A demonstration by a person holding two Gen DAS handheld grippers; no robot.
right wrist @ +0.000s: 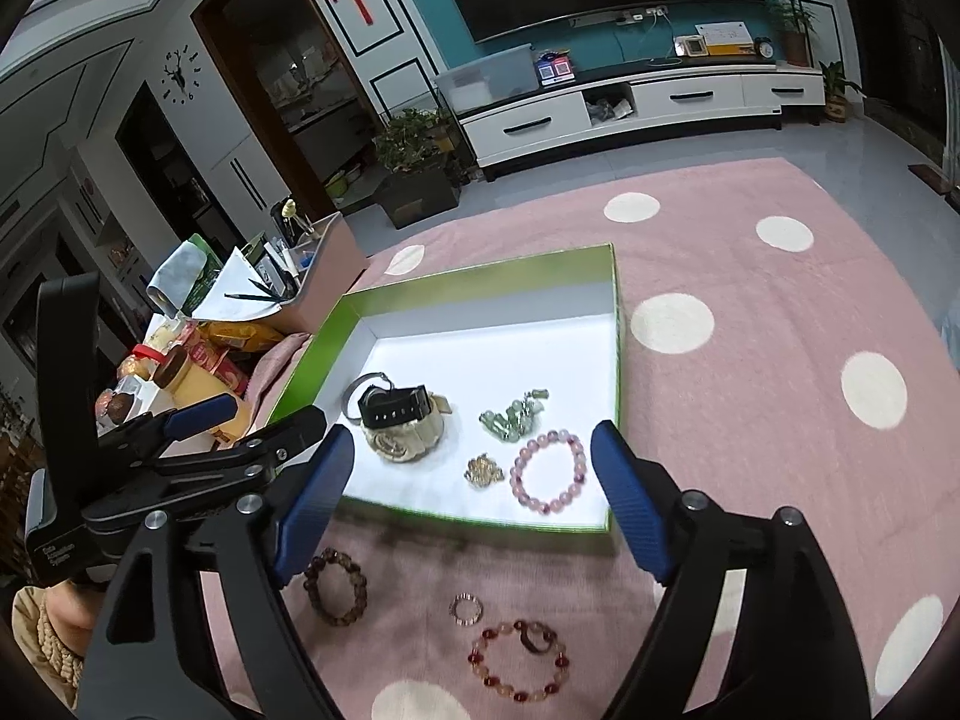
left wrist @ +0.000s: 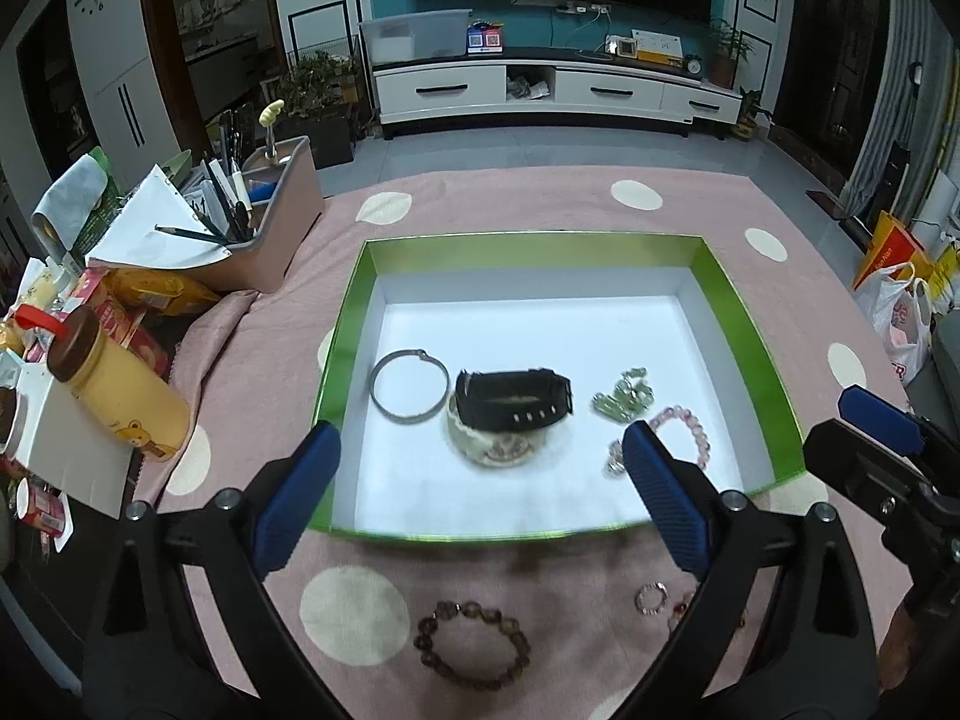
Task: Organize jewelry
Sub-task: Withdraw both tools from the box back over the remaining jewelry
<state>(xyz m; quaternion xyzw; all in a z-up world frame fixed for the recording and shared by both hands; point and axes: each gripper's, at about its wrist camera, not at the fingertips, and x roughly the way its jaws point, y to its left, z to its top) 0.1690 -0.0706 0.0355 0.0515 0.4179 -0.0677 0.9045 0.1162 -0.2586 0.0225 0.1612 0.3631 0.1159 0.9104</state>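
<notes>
A green-walled box (left wrist: 744, 324) with a white floor lies on the pink cloth. In it are a silver bangle (left wrist: 373, 387), a black watch (left wrist: 513, 401) over a pale bangle (left wrist: 480, 453), a green bead cluster (left wrist: 624, 399), a small gold piece (right wrist: 483, 471) and a pink bead bracelet (right wrist: 517, 474). On the cloth in front lie a brown bead bracelet (left wrist: 474, 609), a small ring (right wrist: 454, 606) and a red bead bracelet (right wrist: 477, 657). My left gripper (left wrist: 481, 432) hangs open above the box's near edge, holding nothing. My right gripper (right wrist: 471, 438) is open beside it, also with nothing between its pads.
At the left stand a pen holder (left wrist: 270, 222), a yellow bottle (left wrist: 120, 387), papers and snack packs. The dotted pink cloth (right wrist: 750, 420) spreads to the right of the box. A white TV cabinet (left wrist: 540, 90) stands far behind, with bags (left wrist: 900, 312) at the right.
</notes>
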